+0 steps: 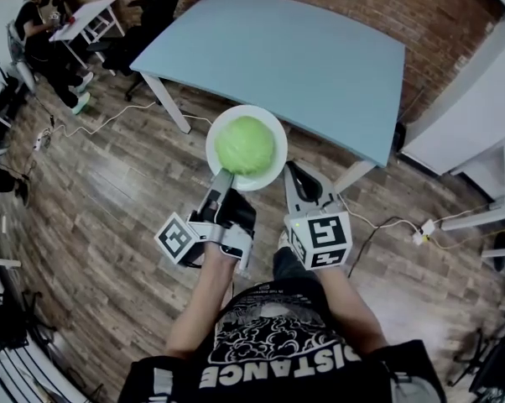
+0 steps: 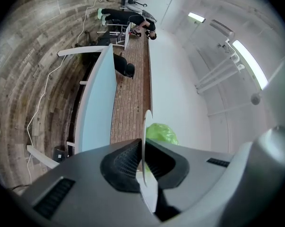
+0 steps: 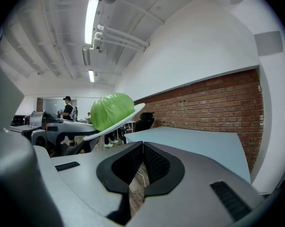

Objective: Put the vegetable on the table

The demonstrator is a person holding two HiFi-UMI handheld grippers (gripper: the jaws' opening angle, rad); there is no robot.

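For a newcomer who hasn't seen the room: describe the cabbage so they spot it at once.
Find the big blue table. Before its near edge the left gripper holds up a white plate. On it sits the cabbage, the only round green thing in view.

Bright ceiling strip lights [image 3: 91,13] overhead; fisheye edges warp and darken.

vegetable [image 1: 245,144] on plate [image 1: 272,173] | plate's near rim between jaws of left gripper [image 1: 224,177] | right gripper [image 1: 293,170] just right of plate, jaws together, nothing between | table [image 1: 294,57] beyond plate | chair [image 1: 156,11] behind table's left corner, desk [image 1: 89,19] further left
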